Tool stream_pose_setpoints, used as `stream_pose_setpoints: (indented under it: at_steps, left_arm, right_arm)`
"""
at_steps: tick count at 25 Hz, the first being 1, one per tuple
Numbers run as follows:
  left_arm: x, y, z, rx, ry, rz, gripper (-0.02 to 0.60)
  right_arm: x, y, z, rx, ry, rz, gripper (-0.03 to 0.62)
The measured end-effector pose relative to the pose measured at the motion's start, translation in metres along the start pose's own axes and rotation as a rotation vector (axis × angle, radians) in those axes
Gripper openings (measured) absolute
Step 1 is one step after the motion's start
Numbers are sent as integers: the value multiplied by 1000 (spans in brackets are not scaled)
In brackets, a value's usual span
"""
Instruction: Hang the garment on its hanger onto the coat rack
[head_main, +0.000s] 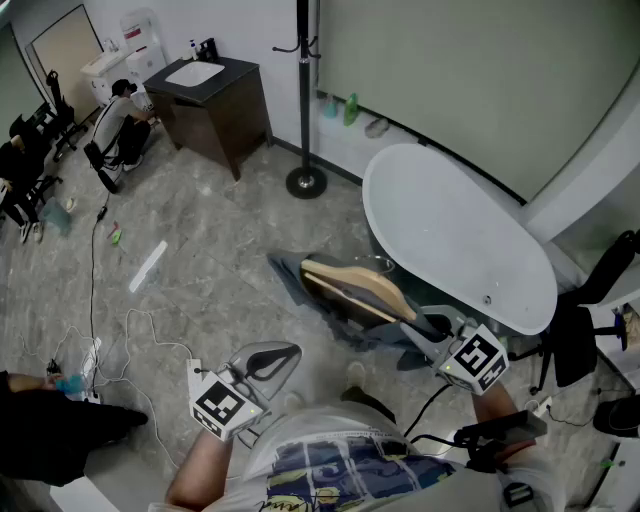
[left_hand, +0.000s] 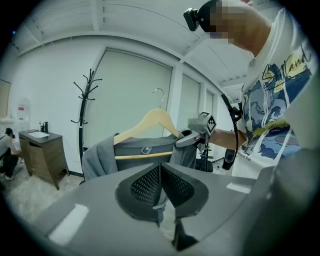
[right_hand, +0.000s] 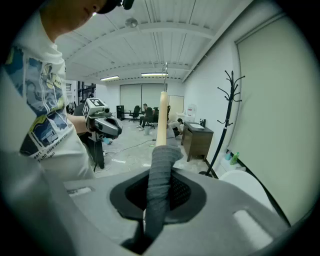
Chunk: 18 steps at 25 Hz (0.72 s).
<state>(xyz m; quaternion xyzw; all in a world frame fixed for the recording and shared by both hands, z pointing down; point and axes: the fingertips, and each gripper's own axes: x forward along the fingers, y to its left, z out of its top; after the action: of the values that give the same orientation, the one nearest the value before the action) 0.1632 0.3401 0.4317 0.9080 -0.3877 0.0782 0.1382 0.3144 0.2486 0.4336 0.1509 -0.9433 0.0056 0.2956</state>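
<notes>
Head view: holds the grey garment (head_main: 298, 278) on its wooden hanger (head_main: 350, 285) low over the floor, just left of the white oval table (head_main: 450, 230) and well short of the coat rack (head_main: 303, 90) at the far wall. Pinches its right end with the right gripper (head_main: 428, 325). Carries the left gripper (head_main: 283, 353) nearer and to the left, apart from the cloth.

Left gripper view: shows the left gripper (left_hand: 160, 187) with jaws pressed together and nothing between them. Beyond, finds the garment (left_hand: 135, 148) draped on the hanger (left_hand: 145, 125), hook up, with the right gripper (left_hand: 187, 138) clamped at its right shoulder. Places the coat rack (left_hand: 85, 110) far left, beside a dark cabinet (left_hand: 42, 152).

Right gripper view: shows the right gripper (right_hand: 159, 192) with jaws closed on the garment (right_hand: 160, 170) wrapped over the hanger (right_hand: 161, 120), with bare wood rising beyond. Sets the coat rack (right_hand: 226, 110) far right and the left gripper (right_hand: 107, 127) at left.
</notes>
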Motion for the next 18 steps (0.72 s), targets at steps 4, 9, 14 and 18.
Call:
stream_pose_setpoints:
  at_steps: [4, 9, 14, 18]
  left_arm:
    - [-42, -3, -14, -15, -11, -17, 12]
    - [-73, 10, -21, -20, -22, -16, 12]
    - [-70, 37, -13, -34, -54, 0, 12]
    - [-53, 75, -1, -28, -64, 14, 12]
  right_arm:
    - [20, 28, 9, 45, -32, 7, 31]
    - [51, 42, 26, 92, -43, 17, 31]
    - [81, 26, 55, 85, -49, 54, 31]
    - [114, -7, 83, 44, -52, 108, 31]
